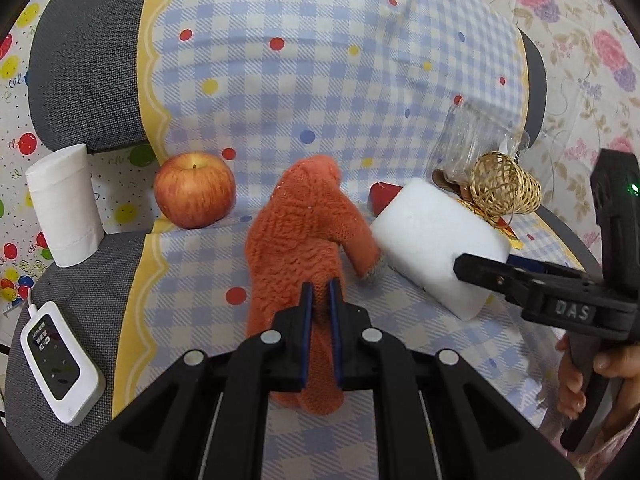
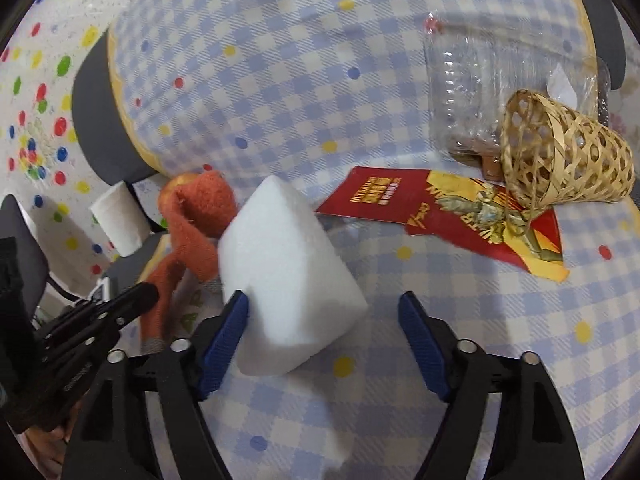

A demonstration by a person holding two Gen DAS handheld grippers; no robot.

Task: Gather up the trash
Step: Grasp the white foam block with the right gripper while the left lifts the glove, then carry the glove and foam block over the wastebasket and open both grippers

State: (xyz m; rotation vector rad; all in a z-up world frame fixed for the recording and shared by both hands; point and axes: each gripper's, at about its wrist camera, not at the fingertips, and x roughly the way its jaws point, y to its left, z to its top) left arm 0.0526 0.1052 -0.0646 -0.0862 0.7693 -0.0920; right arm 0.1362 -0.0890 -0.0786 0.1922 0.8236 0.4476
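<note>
1. Evidently, the orange knitted woollen glove (image 1: 304, 240) is pinched between the closed blue-padded fingers of the left gripper (image 1: 320, 300), draped over the checked seat with its thumb touching the white rectangular foam block (image 1: 436, 240).
2. The right gripper (image 2: 324, 316) is spread wide around that foam block (image 2: 288, 272); only the left pad (image 2: 228, 320) touches it, the other stands apart, so nothing is clamped yet.
3. The block is judged light, stiff and slightly compressible; a hold across its short faces near the middle is advised, since a corner grip may let it pivot out.
4. The glove is judged soft and limp; it is expected to sag and drag whatever it brushes.
5. Likely trash lies beyond, to the right: a crumpled clear plastic container (image 2: 480, 92), thin and crackly, and a torn red-and-yellow printed card (image 2: 440, 208), flat and hard to lift except by an edge.
6. A woven bamboo basket (image 2: 568, 164) lies on its side, resting on the card.
7. The surface is a grey office chair (image 1: 80, 60) covered by a blue-and-white checked cloth with coloured dots (image 1: 280, 100), loose enough to bunch.
8. At the left edge stand a red apple (image 1: 195, 190), a white paper roll (image 1: 64, 208) and a white controller box (image 1: 60, 364).
</note>
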